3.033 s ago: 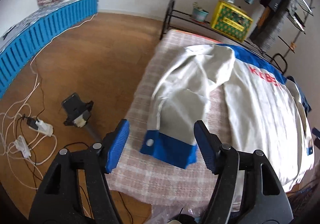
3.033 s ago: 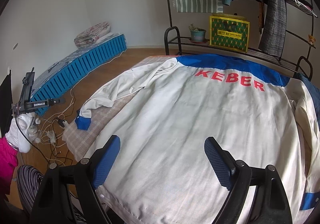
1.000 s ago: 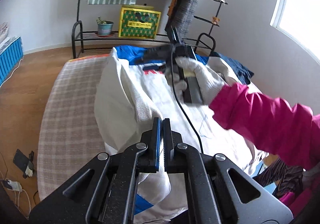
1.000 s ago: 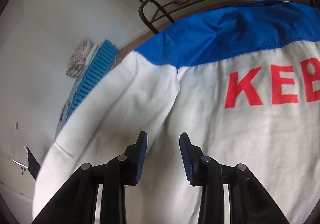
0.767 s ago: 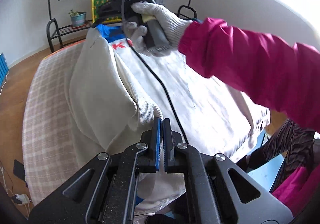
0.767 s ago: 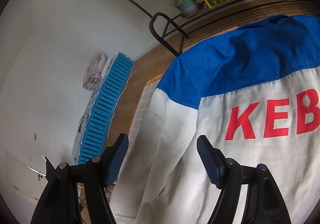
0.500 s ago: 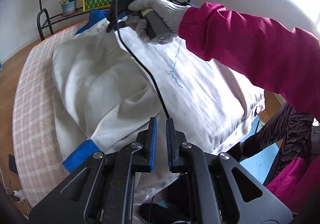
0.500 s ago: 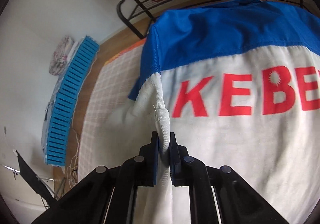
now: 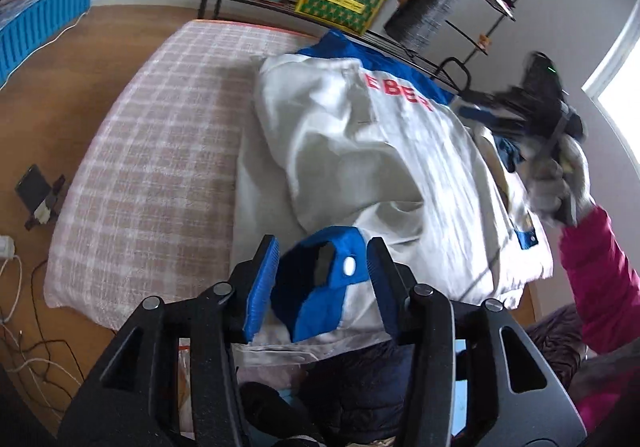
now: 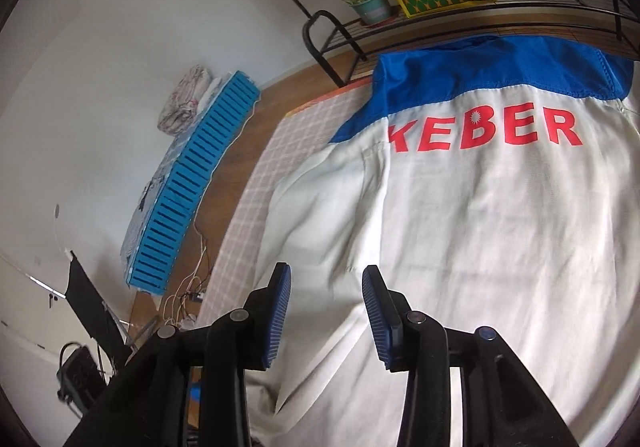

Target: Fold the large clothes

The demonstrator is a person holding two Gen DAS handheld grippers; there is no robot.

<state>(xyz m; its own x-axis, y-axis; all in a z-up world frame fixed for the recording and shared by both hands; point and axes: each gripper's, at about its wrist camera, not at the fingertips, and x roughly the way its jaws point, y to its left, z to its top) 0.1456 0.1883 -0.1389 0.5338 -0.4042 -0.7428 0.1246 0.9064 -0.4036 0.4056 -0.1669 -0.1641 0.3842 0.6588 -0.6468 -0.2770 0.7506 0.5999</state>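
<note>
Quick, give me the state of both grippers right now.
Left gripper: open, holding nothing; the blue snap-button sleeve cuff of the white cotton jacket lies between its jaws.
Right gripper: open, empty, above the jacket.

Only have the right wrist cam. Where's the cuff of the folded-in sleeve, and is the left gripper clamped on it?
Observer: Not clamped. The left gripper is open, and the blue cuff lies between its fingers.
Operator: Is the sleeve lying across the back?
Observer: Yes. The sleeve lies rumpled over the jacket, with its cuff at the near hem.
Operator: And the other cuff?
Observer: The second cuff shows at the jacket's right edge, below the gloved right hand, which is blurred.
</note>
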